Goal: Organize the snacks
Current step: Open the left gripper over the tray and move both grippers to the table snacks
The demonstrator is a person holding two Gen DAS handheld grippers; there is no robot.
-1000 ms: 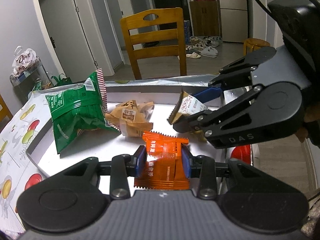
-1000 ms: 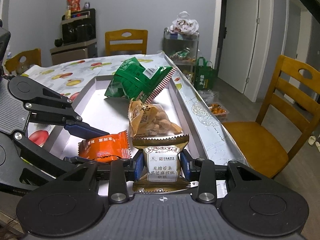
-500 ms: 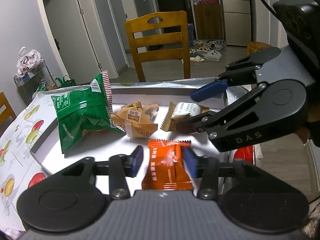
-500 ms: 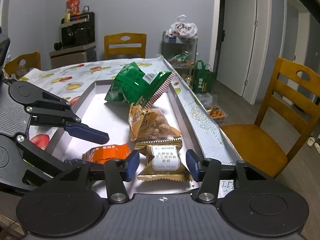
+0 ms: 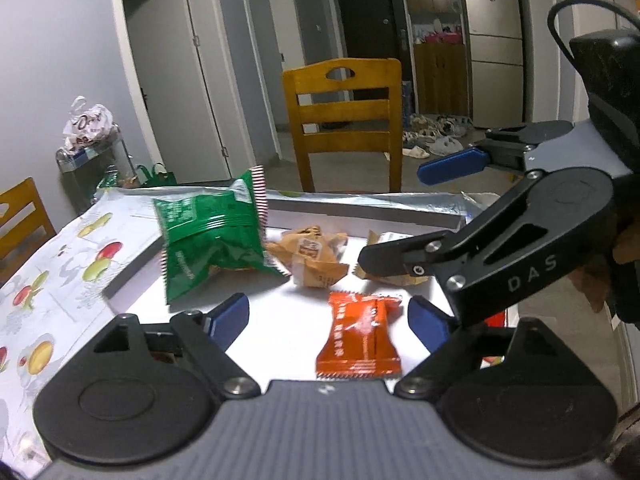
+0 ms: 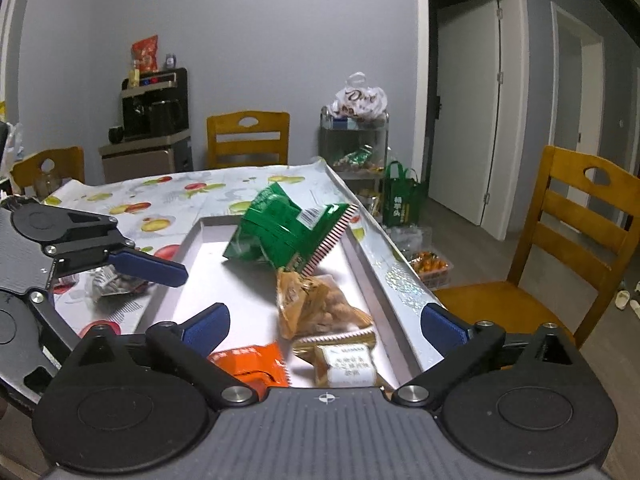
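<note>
Releasing two snacks into the tray (image 5: 360,210): the left gripper (image 5: 328,316) and right gripper (image 6: 324,326) have just been opening, fingers now spread clear of the orange packet (image 5: 358,338) and gold packet (image 6: 346,362) (both lying flat). Next, probably, fetching the packet (image 6: 114,282) on the worktop.

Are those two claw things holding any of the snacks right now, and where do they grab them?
Nothing is held. Both grippers have just opened: the left gripper stands clear of the orange packet, the right gripper clear of the gold packet; both lie on the tray.
</note>
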